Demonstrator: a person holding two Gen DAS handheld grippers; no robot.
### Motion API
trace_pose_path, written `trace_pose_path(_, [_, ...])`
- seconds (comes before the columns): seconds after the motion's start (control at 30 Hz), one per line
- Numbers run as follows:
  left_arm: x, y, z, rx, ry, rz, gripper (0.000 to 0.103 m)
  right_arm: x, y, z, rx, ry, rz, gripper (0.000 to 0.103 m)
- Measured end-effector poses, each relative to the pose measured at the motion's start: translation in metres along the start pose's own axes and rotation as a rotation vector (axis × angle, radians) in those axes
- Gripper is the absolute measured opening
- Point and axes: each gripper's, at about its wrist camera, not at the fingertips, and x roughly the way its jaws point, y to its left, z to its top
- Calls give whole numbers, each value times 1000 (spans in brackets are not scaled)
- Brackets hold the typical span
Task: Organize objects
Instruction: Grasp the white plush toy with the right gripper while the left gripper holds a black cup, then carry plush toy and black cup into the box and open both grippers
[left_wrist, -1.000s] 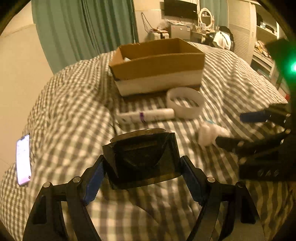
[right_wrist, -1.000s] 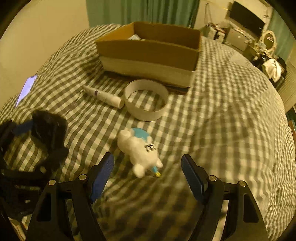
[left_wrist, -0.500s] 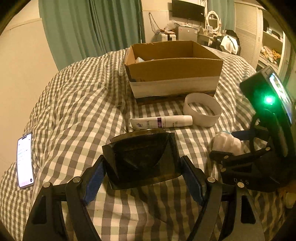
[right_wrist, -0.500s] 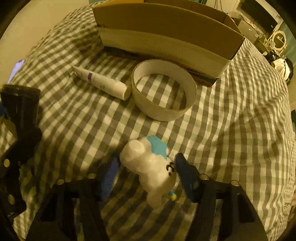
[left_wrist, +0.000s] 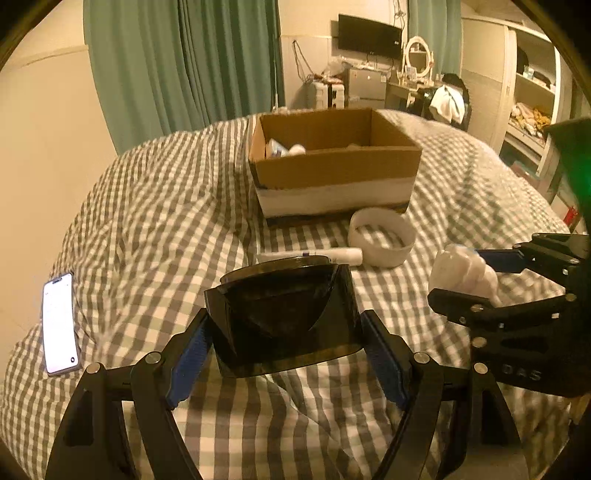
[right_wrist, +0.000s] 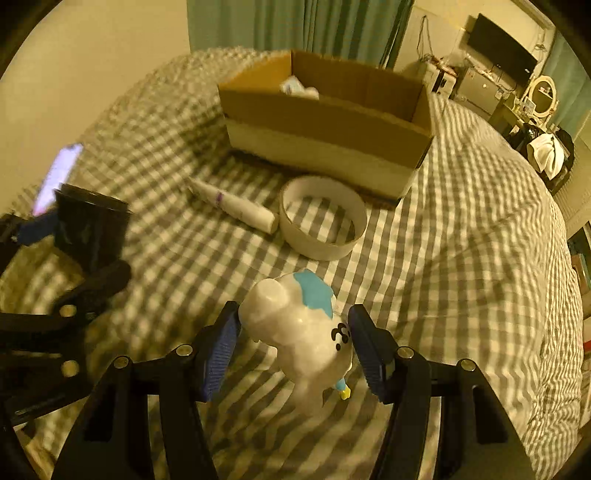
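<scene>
I count one cardboard box (left_wrist: 334, 173) on the bed, and inside it I can see two small items (left_wrist: 282, 149), though more may be hidden. Outside the box there are four loose things: one white ring (right_wrist: 322, 222), one white tube (right_wrist: 236, 203), one dark container (left_wrist: 284, 321) and one white plush toy (right_wrist: 299, 332). One phone (left_wrist: 60, 323) lies apart. I see two grippers, my left gripper (left_wrist: 286, 352) and my right gripper (right_wrist: 293, 347).
</scene>
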Motion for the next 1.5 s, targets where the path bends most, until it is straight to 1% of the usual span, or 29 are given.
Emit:
trace_pose_path(0.23, [-24, -2, 17, -13, -43, -31, 81, -58, 4, 7, 1, -126, 1, 60])
trace_pose_path(0.47, [-37, -3, 62, -27, -116, -38, 81, -90, -5, 32, 22, -216, -11, 60])
trace_pose_path(0.6, [-33, -2, 93, -25, -154, -37, 81, -98, -17, 56, 40, -260, -3, 60])
trace_pose_path(0.8, [-3, 1, 135, -1, -160, 2, 81, -101, -44, 99, 78, -316, 27, 60])
trace_pose_path(0.9, [17, 4, 161, 2, -168, 8, 81, -94, -58, 124, 92, -337, 16, 60])
trace_pose_path(1.03, [44, 9, 189, 3, -172, 20, 81, -74, -77, 155, 114, -356, 2, 60])
trace_pose_path(1.13, [66, 13, 209, -6, -177, 2, 81, -55, -93, 177, 136, -360, 5, 60])
trace_pose_path(1.2, [82, 17, 221, -14, -186, -27, 81, -40, -102, 192, 141, -358, 3, 60])
trace_pose_path(1.27, [99, 17, 228, -5, -177, -43, 81, -25, -108, 202, 145, -349, -5, 60])
trace_pose_path(1.37, [126, 16, 232, 14, -160, -40, 81, 2, -119, 217, 158, -340, -9, 60])
trace_pose_path(1.5, [158, 12, 232, 39, -130, -57, 81, 38, -128, 225, 171, -307, -10, 60])
